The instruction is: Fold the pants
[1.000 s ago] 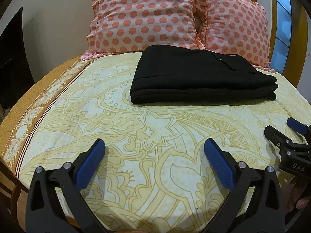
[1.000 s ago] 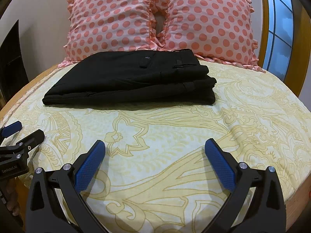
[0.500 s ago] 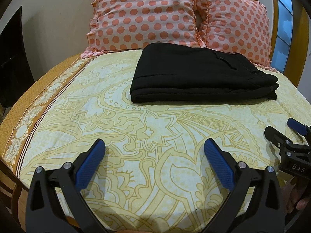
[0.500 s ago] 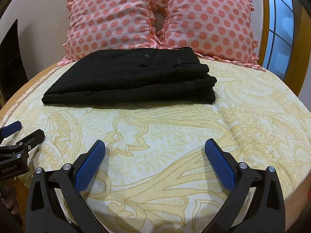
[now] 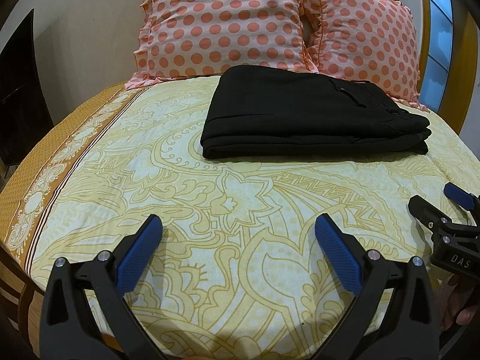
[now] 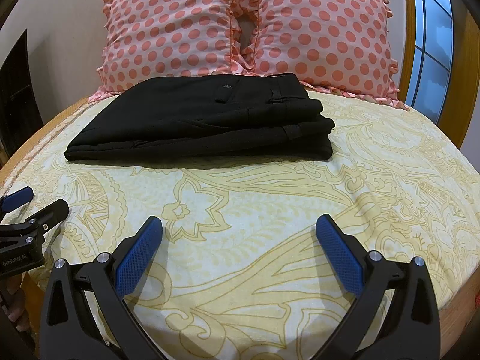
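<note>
Black pants (image 5: 306,117) lie folded in a flat stack on the yellow patterned bed sheet (image 5: 228,216), just in front of the pillows; they also show in the right wrist view (image 6: 204,123), with the waistband and a back pocket to the right. My left gripper (image 5: 238,234) is open and empty, low over the sheet, well short of the pants. My right gripper (image 6: 239,234) is open and empty, also short of the pants. Each gripper shows at the edge of the other's view: the right one (image 5: 435,201) and the left one (image 6: 33,201).
Two pink polka-dot pillows (image 5: 222,21) (image 6: 324,30) lean against the wall behind the pants. A wooden-framed window (image 6: 432,42) is at the right. The bed's orange border and edge (image 5: 45,162) run along the left. A dark object (image 5: 15,96) stands at far left.
Both views have tilted up slightly, so the pants and pillows sit a little lower in frame. The pants have not moved and both grippers stay open.
</note>
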`<state>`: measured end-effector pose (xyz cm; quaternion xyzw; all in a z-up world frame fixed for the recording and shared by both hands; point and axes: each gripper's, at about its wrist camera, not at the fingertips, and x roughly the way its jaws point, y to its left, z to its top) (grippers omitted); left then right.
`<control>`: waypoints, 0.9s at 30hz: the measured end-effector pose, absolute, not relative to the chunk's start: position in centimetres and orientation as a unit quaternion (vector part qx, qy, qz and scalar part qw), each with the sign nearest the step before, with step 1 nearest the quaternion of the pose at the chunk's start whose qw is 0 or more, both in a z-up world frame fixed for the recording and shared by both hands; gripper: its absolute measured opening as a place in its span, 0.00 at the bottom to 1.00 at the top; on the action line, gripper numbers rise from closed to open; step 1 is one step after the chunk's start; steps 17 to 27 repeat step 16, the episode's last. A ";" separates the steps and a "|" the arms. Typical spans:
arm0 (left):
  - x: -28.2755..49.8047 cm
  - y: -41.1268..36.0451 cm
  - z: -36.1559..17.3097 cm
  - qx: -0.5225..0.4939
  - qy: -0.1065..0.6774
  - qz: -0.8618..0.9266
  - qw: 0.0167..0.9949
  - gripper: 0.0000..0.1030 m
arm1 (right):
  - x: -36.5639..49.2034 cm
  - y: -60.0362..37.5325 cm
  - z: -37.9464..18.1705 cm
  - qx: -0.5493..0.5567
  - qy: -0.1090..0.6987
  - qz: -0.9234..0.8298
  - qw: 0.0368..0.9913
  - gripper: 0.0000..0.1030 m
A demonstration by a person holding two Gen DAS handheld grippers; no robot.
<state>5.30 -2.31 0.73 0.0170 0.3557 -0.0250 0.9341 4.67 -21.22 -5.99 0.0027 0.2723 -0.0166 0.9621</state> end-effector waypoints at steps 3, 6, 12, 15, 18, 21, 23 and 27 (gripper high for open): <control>5.6 -2.2 0.8 0.018 0.362 -0.025 0.932 0.98 | 4.7 -21.2 -6.0 0.003 0.273 -0.016 0.962 0.99; 5.6 -2.3 0.8 0.017 0.363 -0.024 0.931 0.98 | 4.6 -21.2 -6.0 0.003 0.272 -0.016 0.962 0.99; 5.8 -2.3 0.9 0.018 0.363 -0.026 0.931 0.98 | 4.6 -21.2 -6.0 0.003 0.272 -0.016 0.962 0.99; 5.8 -2.4 0.9 0.018 0.363 -0.026 0.931 0.98 | 4.6 -21.2 -6.0 0.003 0.272 -0.016 0.962 0.99; 5.8 -2.4 0.9 0.018 0.363 -0.026 0.931 0.98 | 4.6 -21.2 -6.0 0.002 0.272 -0.016 0.962 0.99; 5.8 -2.4 0.9 0.018 0.363 -0.026 0.931 0.98 | 4.6 -21.2 -6.0 0.002 0.272 -0.016 0.962 0.99; 5.8 -2.4 0.9 0.018 0.363 -0.026 0.931 0.98 | 4.6 -21.2 -6.0 0.002 0.272 -0.016 0.962 0.99; 5.8 -2.4 0.9 0.018 0.363 -0.026 0.931 0.98 | 4.6 -21.2 -6.0 0.002 0.272 -0.016 0.962 0.99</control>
